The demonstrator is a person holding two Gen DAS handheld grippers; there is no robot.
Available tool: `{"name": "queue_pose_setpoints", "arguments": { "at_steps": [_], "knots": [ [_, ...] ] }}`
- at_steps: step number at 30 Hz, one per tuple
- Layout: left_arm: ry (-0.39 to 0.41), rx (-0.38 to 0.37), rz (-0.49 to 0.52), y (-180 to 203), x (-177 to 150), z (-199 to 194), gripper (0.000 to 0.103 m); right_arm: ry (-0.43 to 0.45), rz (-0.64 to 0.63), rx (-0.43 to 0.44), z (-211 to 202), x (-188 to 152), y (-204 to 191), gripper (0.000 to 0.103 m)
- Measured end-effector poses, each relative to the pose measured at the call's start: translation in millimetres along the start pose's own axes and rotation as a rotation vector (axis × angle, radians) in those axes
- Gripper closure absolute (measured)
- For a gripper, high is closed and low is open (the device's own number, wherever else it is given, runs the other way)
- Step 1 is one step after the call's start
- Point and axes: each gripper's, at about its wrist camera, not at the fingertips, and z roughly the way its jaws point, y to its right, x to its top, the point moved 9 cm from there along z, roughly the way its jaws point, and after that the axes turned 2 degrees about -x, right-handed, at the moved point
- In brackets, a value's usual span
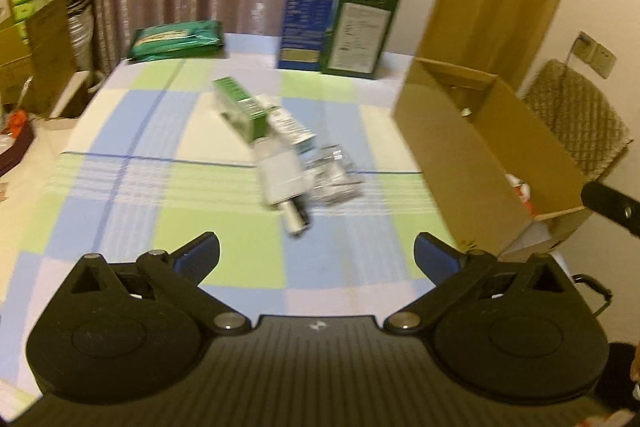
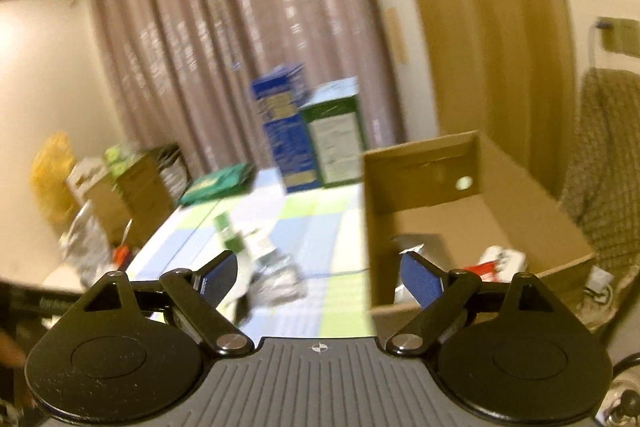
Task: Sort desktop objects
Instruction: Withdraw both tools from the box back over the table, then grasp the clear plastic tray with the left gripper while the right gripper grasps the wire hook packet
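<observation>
Left gripper (image 1: 316,255) spread wide over checked tablecloth (image 1: 168,187), nothing between fingers. Right gripper (image 2: 318,273) likewise apart, empty. Pile of small packages (image 1: 280,147) mid-table, left of open cardboard box (image 1: 472,147). Tall cartons (image 1: 340,23) far behind.

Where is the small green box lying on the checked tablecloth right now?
In the left wrist view the small green box lies mid-table at the far end of a loose pile, left of the open cardboard box and nearer than the two tall standing cartons.
</observation>
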Motion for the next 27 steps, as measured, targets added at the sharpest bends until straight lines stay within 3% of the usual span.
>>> {"name": "queue_pose_setpoints", "arguments": {
  "at_steps": [12, 22, 27],
  "knots": [
    [-0.016, 0.063, -0.012, -51.0, -14.5, 1.5, 0.001, -0.128, -0.103, 0.033, 46.7, -40.9, -50.8, 0.017],
    [-0.035, 0.029, -0.040, -69.4, 1.9, 46.1, 0.002, -0.194, -0.162, 0.039, 107.6, -64.2, -64.6, 0.017],
    [-0.042, 0.013, -0.015, -68.5, 13.6, 79.2, 0.002, -0.218, -0.182, 0.028, 148.3, -71.5, -61.6, 0.024]
  ]
}}
